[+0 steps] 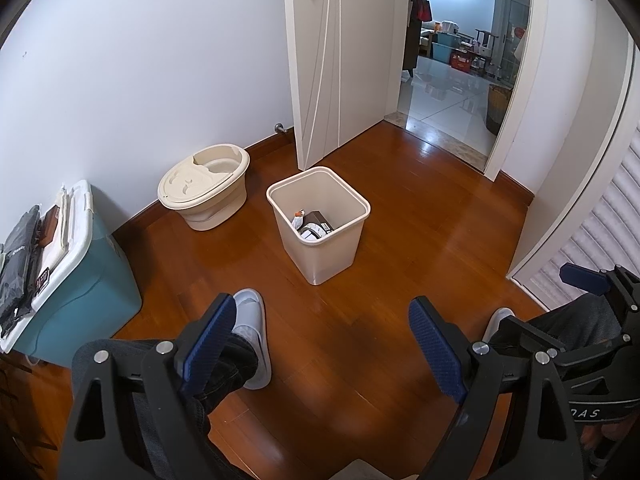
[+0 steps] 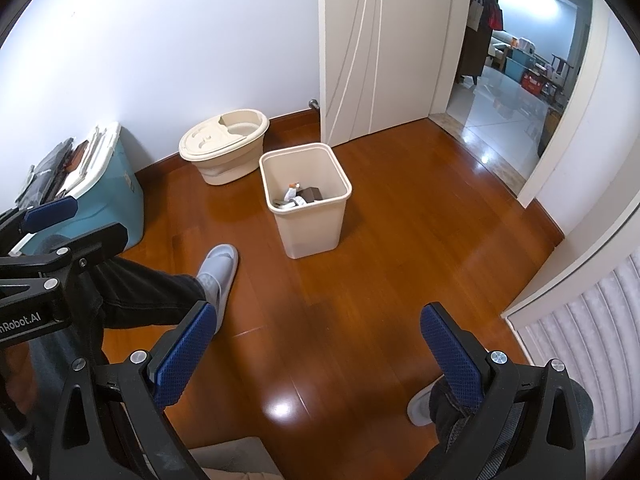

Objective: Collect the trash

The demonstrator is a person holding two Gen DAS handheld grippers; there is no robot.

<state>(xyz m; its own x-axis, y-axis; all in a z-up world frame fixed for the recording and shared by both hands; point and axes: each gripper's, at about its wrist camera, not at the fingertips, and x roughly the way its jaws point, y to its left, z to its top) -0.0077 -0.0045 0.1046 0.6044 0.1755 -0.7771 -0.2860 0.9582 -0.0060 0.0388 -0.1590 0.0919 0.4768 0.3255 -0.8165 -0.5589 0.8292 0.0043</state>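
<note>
A beige square trash bin (image 1: 332, 256) (image 2: 312, 232) stands on the wooden floor, a good way ahead of both grippers. Inside it lies trash (image 1: 314, 226) (image 2: 298, 196): a dark box and white scraps with an orange bit. My left gripper (image 1: 322, 304) is open, its blue pads wide apart over bare floor with nothing between them. My right gripper (image 2: 318, 310) is open too and just as empty. Each gripper shows at the edge of the other's view, the right one's blue pad (image 1: 584, 278) at the right, the left one's pad (image 2: 50, 208) at the left.
A round beige lidded bucket (image 1: 204, 188) stands by the wall, left of the bin. A teal storage box (image 1: 88, 288) with a white lid is at the far left. The person's slippered feet (image 1: 252, 336) rest below the grippers. A white door (image 1: 340, 60) stands open; a louvred door (image 2: 580, 360) is at the right.
</note>
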